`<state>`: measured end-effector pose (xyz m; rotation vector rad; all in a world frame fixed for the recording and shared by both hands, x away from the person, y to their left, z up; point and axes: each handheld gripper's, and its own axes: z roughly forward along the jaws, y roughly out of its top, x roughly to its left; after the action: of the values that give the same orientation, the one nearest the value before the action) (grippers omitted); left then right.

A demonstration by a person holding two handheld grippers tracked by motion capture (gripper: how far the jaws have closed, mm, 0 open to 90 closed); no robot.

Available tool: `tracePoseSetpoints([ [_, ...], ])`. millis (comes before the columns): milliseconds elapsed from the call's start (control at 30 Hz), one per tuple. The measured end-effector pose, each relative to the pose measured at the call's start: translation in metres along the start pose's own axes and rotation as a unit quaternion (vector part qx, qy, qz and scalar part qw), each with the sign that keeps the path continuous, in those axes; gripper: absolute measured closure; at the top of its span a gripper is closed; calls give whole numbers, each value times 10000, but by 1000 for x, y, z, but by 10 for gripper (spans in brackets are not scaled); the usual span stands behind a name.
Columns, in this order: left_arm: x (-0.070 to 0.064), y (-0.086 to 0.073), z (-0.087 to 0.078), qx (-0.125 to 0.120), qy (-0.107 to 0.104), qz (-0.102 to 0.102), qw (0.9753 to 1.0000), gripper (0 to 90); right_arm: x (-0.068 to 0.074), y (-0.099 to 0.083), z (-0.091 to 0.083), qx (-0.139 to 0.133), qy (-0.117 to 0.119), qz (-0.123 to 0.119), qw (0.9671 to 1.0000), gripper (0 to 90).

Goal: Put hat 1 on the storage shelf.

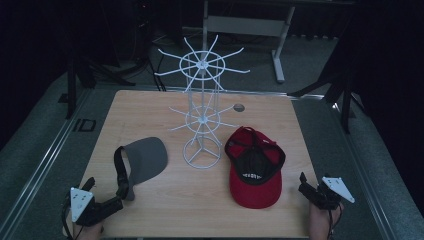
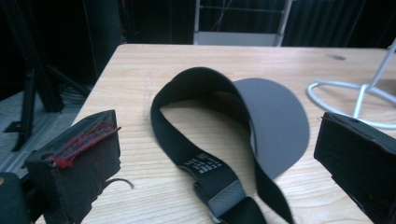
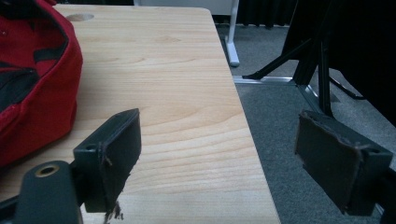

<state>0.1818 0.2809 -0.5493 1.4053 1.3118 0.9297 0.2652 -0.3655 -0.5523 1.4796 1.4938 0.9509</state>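
A grey visor (image 1: pixel 147 159) with a black strap (image 2: pixel 196 158) lies on the left half of the wooden table (image 1: pixel 200 210). My left gripper (image 1: pixel 106 196) is at the near left corner, open, its jaws wide apart just short of the strap's buckle end; in the left gripper view my left gripper (image 2: pixel 217 137) holds nothing. A red cap (image 1: pixel 255 172) lies upside down on the right, its black lining showing. My right gripper (image 1: pixel 308 187) hovers open at the table's right edge, to the right of the red cap (image 3: pixel 32 79); in the right gripper view my right gripper (image 3: pixel 219 140) straddles that edge.
A white wire display stand (image 1: pixel 201 107) with two tiers of radiating hooks rises from a ring base (image 1: pixel 201 152) at the table's middle, between visor and cap. A round hole (image 1: pixel 239 107) marks the far tabletop. Grey carpet and dark stand legs surround the table.
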Motion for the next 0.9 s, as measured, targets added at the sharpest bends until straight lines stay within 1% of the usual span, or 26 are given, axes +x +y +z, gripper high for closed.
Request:
tracePoseSetpoints([
  [33, 1, 0, -1, -36, -41, -29, 10000, 10, 0, 0, 0, 16, 39, -26, 10000, 148],
  [67, 1, 1, -1, -73, -19, -7, 10000, 10, 0, 1, 0, 25, 62, -26, 10000, 147],
  [100, 1, 1, -2, -81, 53, 74, 9999, 10, 0, 1, 0, 48, 89, -31, 9999, 147],
  [133, 1, 1, -2, -81, 53, 74, 9999, 10, 0, 1, 0, 48, 89, -31, 9999, 147],
  [200, 1, 1, -2, -167, 116, 155, 9997, 10, -1, 2, -3, 58, 121, -46, 9999, 147],
  [233, 1, 1, -2, -152, 118, 164, 9997, 10, -4, 5, -5, 82, 280, 58, 9996, 147],
  [300, 1, 1, -1, -101, 138, 161, 9997, 10, -5, 7, -6, 79, 321, 92, 9994, 147],
  [333, 0, 1, -2, -121, 128, 147, 9997, 11, -6, 13, -10, 44, 420, 134, 9990, 147],
  [367, 0, 2, -2, -120, 54, 78, 9999, 10, -6, 16, -12, 28, 474, 140, 9988, 146],
  [400, 0, 2, -2, -120, 54, 78, 9999, 11, -6, 16, -12, 28, 474, 140, 9988, 146],
  [433, 0, 3, -3, -124, -19, -19, 9999, 11, -5, 26, -17, -45, 610, 171, 9980, 146],
  [500, -2, 5, -4, -78, -174, -123, 9997, 11, -5, 30, -18, -45, 642, 148, 9978, 145],
  [533, -3, 6, -4, -60, -221, -131, 9997, 11, -4, 35, -19, -50, 671, 117, 9977, 142],
  [600, -7, 7, -4, -42, -236, -50, 9997, 11, -1, 46, -21, -80, 791, 80, 9968, 142],
  [667, -10, 8, -4, -34, -292, -55, 9996, 11, 1, 55, -19, 34, 934, -7, 9956, 141],
  [733, -12, 9, -5, -27, -368, -69, 9993, 10, 3, 62, -15, 107, 1101, -21, 9939, 133],
  [800, -11, 9, -7, -63, -522, -66, 9986, 10, 7, 68, -11, 151, 958, -112, 9952, 125],
  [867, -10, 9, -8, -46, -643, -73, 9979, 10, 10, 73, -6, 211, 1083, -96, 9938, 107],
  [900, -10, 9, -8, -4, -600, -76, 9982, 11, 11, 76, -3, 207, 1112, -83, 9935, 107],
])
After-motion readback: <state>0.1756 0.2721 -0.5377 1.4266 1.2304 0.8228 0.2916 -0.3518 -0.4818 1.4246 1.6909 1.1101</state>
